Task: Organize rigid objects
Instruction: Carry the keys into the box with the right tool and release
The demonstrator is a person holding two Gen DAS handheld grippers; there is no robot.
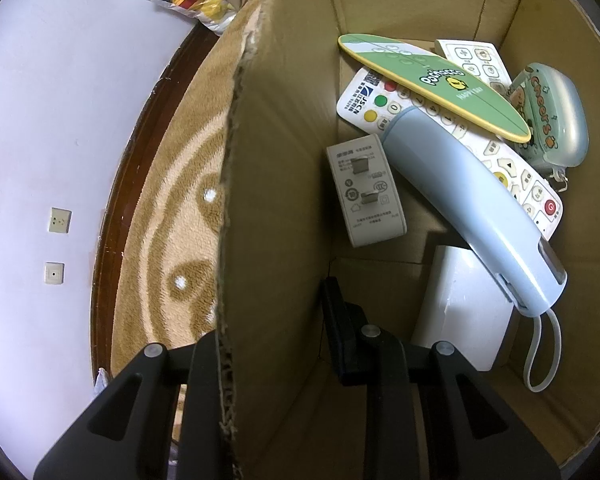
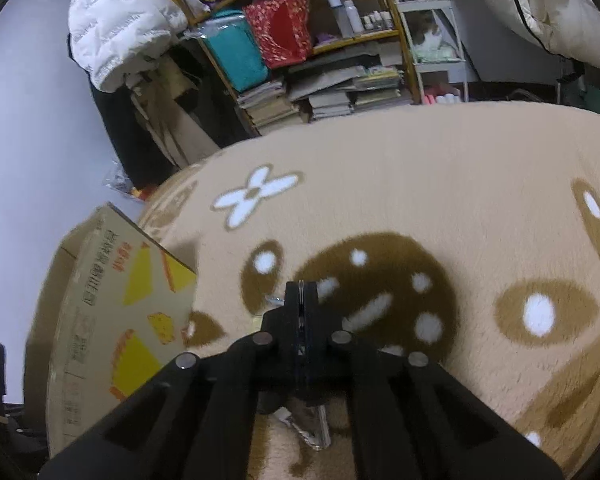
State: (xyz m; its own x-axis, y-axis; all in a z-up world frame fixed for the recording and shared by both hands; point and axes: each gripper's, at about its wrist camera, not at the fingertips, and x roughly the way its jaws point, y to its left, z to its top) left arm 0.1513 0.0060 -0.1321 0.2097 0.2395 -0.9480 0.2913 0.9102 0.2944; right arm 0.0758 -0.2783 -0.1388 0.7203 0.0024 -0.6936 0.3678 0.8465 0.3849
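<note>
My left gripper (image 1: 268,320) is shut on the side wall of an open cardboard box (image 1: 272,140), one finger outside and one inside. In the box lie a white remote (image 1: 364,100), a green oval board (image 1: 440,80), a pale blue handset-shaped device (image 1: 460,200), a grey-white adapter (image 1: 364,192), a white block (image 1: 460,312) and a blue "Cheers" case (image 1: 552,116). In the right wrist view my right gripper (image 2: 301,286) is shut above the rug, with a thin clear plastic item (image 2: 310,426) pinched between its pads and showing below them. The box (image 2: 100,300) stands to its left.
A tan patterned rug (image 2: 420,200) covers the floor. Behind it stand a shelf (image 2: 320,60) with books, bags and bottles, and a hanging white jacket (image 2: 112,20). In the left wrist view a pale wall (image 1: 40,120) with sockets and snack bags (image 1: 196,0) lie beyond the rug.
</note>
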